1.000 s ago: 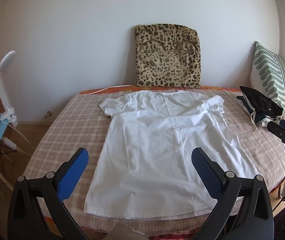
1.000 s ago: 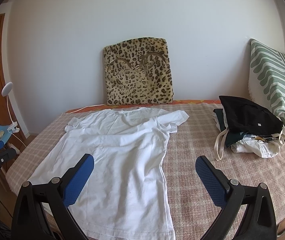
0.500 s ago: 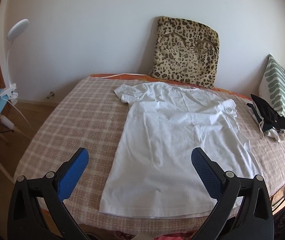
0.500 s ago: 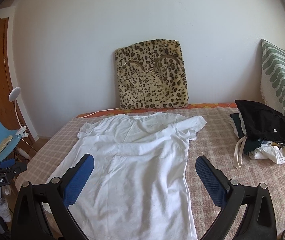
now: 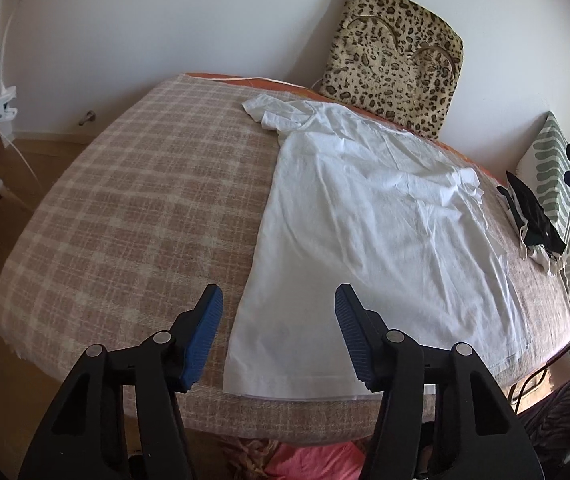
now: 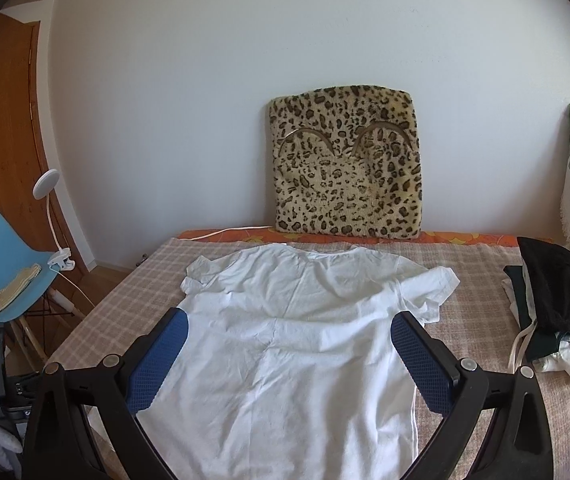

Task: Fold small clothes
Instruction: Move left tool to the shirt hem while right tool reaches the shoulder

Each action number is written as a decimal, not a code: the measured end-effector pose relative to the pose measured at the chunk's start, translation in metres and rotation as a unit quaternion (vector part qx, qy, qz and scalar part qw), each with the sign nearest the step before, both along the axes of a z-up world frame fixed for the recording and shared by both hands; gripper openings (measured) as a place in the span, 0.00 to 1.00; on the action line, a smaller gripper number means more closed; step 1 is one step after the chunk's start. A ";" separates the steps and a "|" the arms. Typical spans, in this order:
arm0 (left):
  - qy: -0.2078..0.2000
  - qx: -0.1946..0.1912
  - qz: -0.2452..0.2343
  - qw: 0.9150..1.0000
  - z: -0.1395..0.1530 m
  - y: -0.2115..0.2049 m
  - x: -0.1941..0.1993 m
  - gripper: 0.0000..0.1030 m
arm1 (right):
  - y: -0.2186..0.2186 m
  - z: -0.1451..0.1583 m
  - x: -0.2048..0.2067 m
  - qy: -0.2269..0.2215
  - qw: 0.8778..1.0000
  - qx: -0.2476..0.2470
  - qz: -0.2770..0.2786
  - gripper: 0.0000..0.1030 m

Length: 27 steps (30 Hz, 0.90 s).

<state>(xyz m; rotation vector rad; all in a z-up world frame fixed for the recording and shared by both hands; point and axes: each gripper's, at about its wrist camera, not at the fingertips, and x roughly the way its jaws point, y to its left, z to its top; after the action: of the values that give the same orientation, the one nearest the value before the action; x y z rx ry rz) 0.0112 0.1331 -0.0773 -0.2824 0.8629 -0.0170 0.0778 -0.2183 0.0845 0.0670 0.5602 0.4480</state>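
Your left gripper [image 5: 279, 320] hung wide open and empty, the white T-shirt's [image 5: 369, 216] hem corner between its fingers. Your right gripper [image 6: 287, 352], equally spread, framed the shirt's chest. Pinch both layers, or it could bunch. Since a second earlier, you'd swung left and pushed the right closer.

Left gripper [image 5: 279, 310] and right gripper [image 6: 288, 334] both gape wide (blue pads apart), holding nothing.
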 end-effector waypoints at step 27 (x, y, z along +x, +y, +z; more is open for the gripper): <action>0.076 -0.051 -0.008 0.996 -0.038 0.016 0.009 0.31 | 0.226 -0.030 0.200 0.152 0.976 -0.042 0.148 0.94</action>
<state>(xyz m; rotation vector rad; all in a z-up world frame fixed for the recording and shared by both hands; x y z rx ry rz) 0.0207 0.1486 -0.1152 -0.3754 1.0166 -0.0550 0.2777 0.0074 0.0545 -0.0317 0.8962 0.7099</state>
